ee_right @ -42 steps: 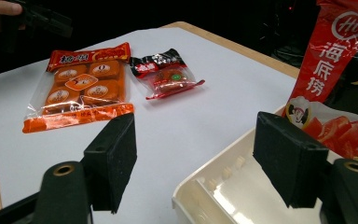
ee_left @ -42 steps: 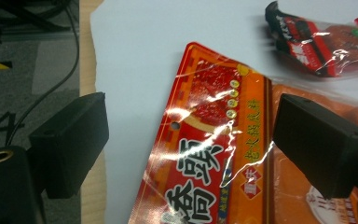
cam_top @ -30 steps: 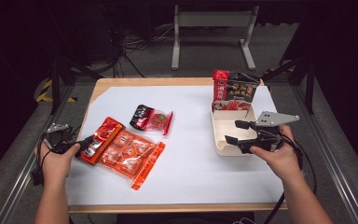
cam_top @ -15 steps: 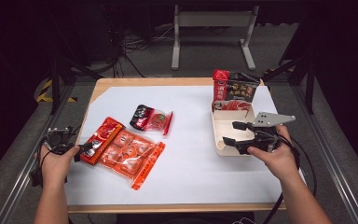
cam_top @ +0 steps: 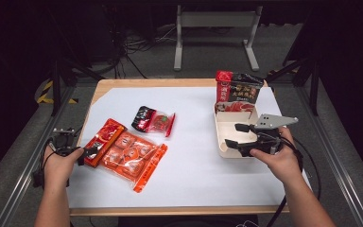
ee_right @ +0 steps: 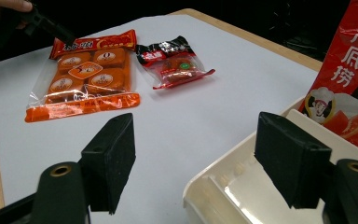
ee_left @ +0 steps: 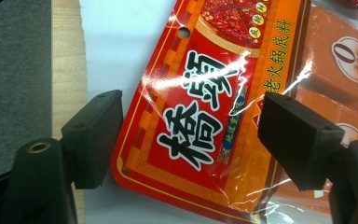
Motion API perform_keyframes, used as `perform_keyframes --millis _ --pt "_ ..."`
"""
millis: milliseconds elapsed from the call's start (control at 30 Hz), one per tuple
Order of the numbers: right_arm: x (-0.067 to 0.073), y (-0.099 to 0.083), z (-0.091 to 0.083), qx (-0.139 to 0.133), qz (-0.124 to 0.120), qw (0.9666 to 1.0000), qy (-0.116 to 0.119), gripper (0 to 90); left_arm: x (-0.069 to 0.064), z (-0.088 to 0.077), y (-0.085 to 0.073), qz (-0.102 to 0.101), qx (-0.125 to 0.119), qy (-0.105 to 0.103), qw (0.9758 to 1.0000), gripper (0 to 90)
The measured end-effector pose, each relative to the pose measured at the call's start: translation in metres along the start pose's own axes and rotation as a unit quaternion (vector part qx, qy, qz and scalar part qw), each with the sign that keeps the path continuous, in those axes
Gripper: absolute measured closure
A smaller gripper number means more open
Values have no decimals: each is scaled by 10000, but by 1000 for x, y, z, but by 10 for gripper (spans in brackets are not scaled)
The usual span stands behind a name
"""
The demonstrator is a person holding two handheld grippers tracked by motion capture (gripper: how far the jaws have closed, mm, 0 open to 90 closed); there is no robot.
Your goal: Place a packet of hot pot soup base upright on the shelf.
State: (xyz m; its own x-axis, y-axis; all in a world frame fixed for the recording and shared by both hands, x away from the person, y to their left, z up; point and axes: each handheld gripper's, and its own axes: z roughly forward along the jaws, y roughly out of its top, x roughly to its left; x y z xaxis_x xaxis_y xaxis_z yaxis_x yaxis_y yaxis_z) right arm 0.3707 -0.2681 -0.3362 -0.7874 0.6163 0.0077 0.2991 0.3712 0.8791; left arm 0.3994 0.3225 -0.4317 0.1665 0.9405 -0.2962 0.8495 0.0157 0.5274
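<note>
The left hand-held gripper (cam_top: pixel 89 153) is held at the worktop's (cam_top: pixel 194 156) left edge, its jaws astride the near end of the red sachet (ee_left: pixel 205 116). The jaws have just been closing, yet a gap is seen on each side of the sachet, so nothing is gripped. The sachet is laid flat, touching the orange packet (cam_top: pixel 132 158) beside it. A smaller dark packet (cam_top: pixel 153 120) is seen nearer the middle. The right hand-held gripper (cam_top: pixel 238 137) is held open by the right edge, with the white tray's (ee_right: pixel 242 186) wall between its jaws, seemingly untouched. A red bag (cam_top: pixel 236 90) is stood at the tray's far end
</note>
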Motion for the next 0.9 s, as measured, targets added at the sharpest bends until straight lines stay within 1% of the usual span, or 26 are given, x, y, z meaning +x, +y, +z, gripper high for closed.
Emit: perform_keyframes --millis 200,233,333,433,500,533,600,667,733,900 --pt "0 0 1 20 -1 10000 1 298 2 -2 -1 -51 54 10 10000 288" --pt "0 0 1 21 -3 10000 -1 298 2 -2 -1 -25 25 57 10000 301" --pt "0 0 2 35 -14 10000 0 298 1 -3 -1 -144 67 -11 9999 329" --pt "1 -1 3 49 -16 10000 4 298 2 -3 -2 -173 190 31 9997 334" --pt "1 -1 3 58 -33 10000 9 298 2 -2 -3 -143 297 177 9993 334" --pt "1 -1 4 60 -35 10000 13 298 1 -1 -3 -104 304 207 9993 345" --pt "1 -1 4 60 -44 10000 12 298 1 -2 -3 -104 300 205 9993 326" --pt "1 0 4 60 -48 10000 13 298 -1 -2 -3 -55 347 274 9990 324" --pt "1 0 4 62 -52 10000 15 298 -1 -3 -4 -94 369 214 9990 326" --pt "1 1 6 67 -62 10000 39 298 2 -6 -6 -213 385 174 9989 358"
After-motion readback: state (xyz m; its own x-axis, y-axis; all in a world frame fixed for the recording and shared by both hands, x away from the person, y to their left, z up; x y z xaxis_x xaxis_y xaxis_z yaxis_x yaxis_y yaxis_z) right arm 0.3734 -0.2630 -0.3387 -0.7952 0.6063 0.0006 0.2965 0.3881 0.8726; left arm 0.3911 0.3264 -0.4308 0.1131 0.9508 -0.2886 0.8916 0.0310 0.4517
